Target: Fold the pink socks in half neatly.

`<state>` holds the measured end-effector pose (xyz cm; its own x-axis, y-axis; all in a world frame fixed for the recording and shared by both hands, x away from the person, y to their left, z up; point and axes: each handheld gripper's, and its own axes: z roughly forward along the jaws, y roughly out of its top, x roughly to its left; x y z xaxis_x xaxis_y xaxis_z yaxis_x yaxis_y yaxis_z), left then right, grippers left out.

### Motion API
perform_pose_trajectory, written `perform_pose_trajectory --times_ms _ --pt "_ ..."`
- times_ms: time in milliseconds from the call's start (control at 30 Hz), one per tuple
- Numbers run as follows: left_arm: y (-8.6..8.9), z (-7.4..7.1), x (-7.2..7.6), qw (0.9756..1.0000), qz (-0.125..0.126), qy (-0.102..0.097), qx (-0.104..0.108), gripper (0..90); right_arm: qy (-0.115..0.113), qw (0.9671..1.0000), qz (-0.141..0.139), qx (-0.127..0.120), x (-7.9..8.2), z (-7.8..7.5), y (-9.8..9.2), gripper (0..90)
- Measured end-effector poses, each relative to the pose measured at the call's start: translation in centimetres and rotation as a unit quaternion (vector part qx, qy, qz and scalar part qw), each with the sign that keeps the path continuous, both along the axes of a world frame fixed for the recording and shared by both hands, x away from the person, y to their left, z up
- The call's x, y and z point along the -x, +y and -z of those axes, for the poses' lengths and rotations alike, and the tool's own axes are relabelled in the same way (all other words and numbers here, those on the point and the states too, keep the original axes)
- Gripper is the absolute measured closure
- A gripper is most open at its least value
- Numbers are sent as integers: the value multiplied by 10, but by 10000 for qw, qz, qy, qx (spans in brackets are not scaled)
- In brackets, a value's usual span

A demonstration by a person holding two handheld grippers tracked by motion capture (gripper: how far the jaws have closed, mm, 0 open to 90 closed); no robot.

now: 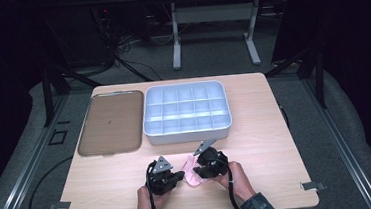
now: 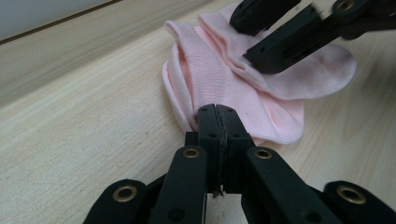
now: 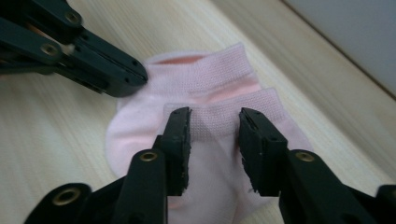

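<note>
One camera is looking forward and down from above the surface [image 1: 260,189]; two are riding close, facing each other — both sharing the pink sock [image 2: 243,88] at 6 o'clock.

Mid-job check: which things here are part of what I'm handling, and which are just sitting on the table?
In the job:
- pink socks, lying together on the table
- left hand-held gripper, shut on the socks' edge
- right hand-held gripper, jaws apart over the socks

Lying about:
- white compartment tray
- brown flat tray
</note>
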<state>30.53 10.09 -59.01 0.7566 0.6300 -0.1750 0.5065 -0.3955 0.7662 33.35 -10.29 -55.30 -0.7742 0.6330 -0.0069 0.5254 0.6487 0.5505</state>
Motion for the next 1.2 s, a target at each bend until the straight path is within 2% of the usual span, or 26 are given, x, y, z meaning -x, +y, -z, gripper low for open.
perform_pose_trajectory --times_ms 33,133,267,367,500,533,633,833,933,1033,1133,1200 --pt "0 0 0 10000 -2 19 14 891 21 10000 -36 77 -1 1 1 724" --pt "0 0 0 10000 -5 -14 -3 891 -8 9999 -90 66 -1 2 2 852" --pt "0 0 0 10000 -7 -17 -9 891 -42 9999 -25 -92 1 -2 -4 873" --pt "0 0 0 10000 -5 -20 -12 891 -69 9992 96 -380 4 -8 -10 876" --pt "-1 0 1 10000 -13 -30 -13 890 -90 9957 202 -903 7 -21 -21 876" --pt "-1 0 1 10000 -14 -33 -16 891 -104 9939 201 -1081 6 -24 -22 876" --pt "0 0 0 10000 -10 -17 -6 890 -98 9912 60 -1321 4 -27 -20 876" --pt "0 0 0 10000 -13 1 0 889 -24 9925 -68 -1224 0 -17 0 876" --pt "0 0 0 10000 -12 22 18 888 57 9941 -56 -1078 -3 -7 7 875" --pt "0 0 0 10000 -11 22 17 886 20 9975 -58 -707 -2 2 13 870" --pt "0 0 0 10000 -1 13 32 878 -7 9976 -90 -690 -2 7 15 866" --pt "2 -1 0 9998 81 30 158 841 -25 9980 -57 -624 -1 7 16 864"
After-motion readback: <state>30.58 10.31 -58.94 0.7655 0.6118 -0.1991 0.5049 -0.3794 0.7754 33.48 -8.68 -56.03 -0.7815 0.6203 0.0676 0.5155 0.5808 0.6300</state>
